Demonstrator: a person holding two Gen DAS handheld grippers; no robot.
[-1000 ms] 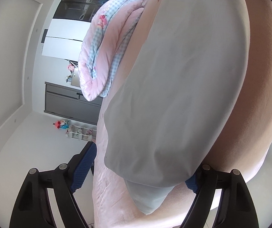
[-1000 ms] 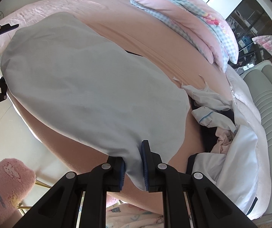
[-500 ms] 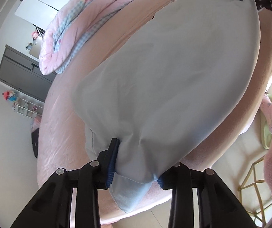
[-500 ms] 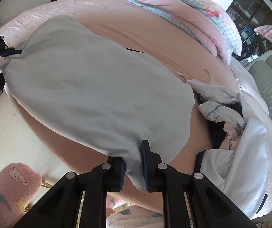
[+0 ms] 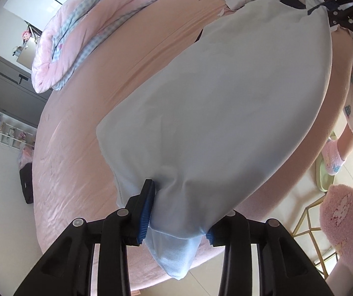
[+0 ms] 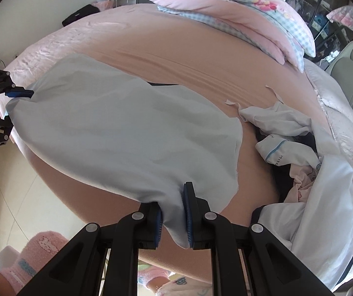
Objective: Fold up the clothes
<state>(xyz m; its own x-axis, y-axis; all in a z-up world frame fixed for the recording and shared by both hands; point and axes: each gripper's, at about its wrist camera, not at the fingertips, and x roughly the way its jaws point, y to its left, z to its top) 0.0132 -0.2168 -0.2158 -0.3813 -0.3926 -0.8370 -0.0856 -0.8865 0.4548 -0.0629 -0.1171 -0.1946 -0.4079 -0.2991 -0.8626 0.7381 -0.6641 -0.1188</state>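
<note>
both tongs grip the same pale blue garment (image 5: 225, 113), one at each near corner. the left tongs (image 5: 176, 212) hold a thick bunch of cloth between the blue pads, so their jaws stand partly apart; they have just been closing on this bunch. the right tongs (image 6: 172, 212) are almost closed on a thinner fold of the hem.

the bed (image 6: 201, 49) is the largest thing, with a peach sheet that looks smooth and a little stretchy, with long soft creases. the garment is spread on it and reaches from one tongs to the other, its near edge lifted by both, the rest lying flat. it seems thin, light and limp, a matte woven cotton perhaps. it will sag between the two grips and follow any pull, and i judge it not slippery. the corners are a good place to hold it, because then the edge stays straight for a fold.

at the far side lies a folded quilt (image 6: 238, 12), puffy, pink with blue check. beside the garment, on the right, a heap of other clothes (image 6: 295, 148) waits, white and dark, crumpled. a fluffy pink slipper (image 5: 332, 157) is on the floor.
</note>
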